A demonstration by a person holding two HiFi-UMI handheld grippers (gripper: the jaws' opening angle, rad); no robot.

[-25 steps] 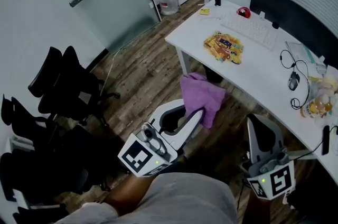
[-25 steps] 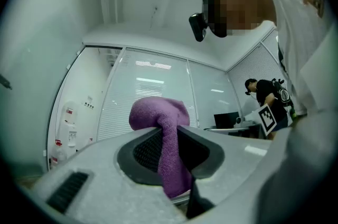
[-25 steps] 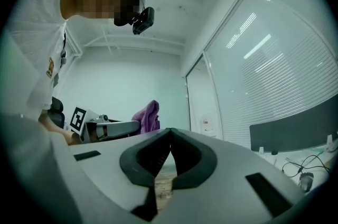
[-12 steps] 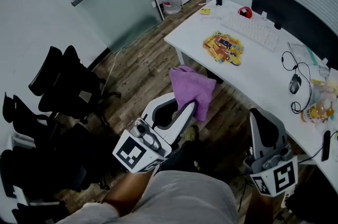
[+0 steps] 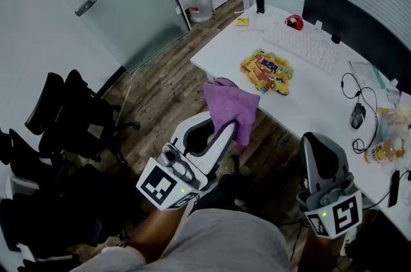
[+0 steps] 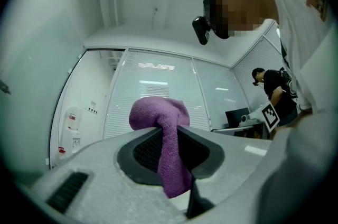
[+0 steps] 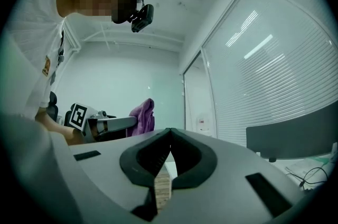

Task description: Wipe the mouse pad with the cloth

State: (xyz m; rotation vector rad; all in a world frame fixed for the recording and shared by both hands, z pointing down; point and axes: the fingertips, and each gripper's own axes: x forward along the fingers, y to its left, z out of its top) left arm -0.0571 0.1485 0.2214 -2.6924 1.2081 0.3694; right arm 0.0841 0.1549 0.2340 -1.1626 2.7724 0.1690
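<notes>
the purple cloth point(image 6: 158, 114) is being pinched between the closed jaws of the left gripper point(image 6: 170, 132), most of it bunching above the tips and a tail hanging below. the right gripper point(image 7: 169, 138) is being held with its jaws fully together on nothing. both are being kept off the near edge of the white desk point(image 5: 308, 94), the cloth just beside its front corner. the patterned mouse pad point(image 5: 267, 68) is lying on the desk near that corner, with the keyboard point(image 5: 302, 43) beyond it. risks being judged: an unbraced pad may be dragged along the desk by the wipe, or the cloth tugged out of so narrow a pinch.
</notes>
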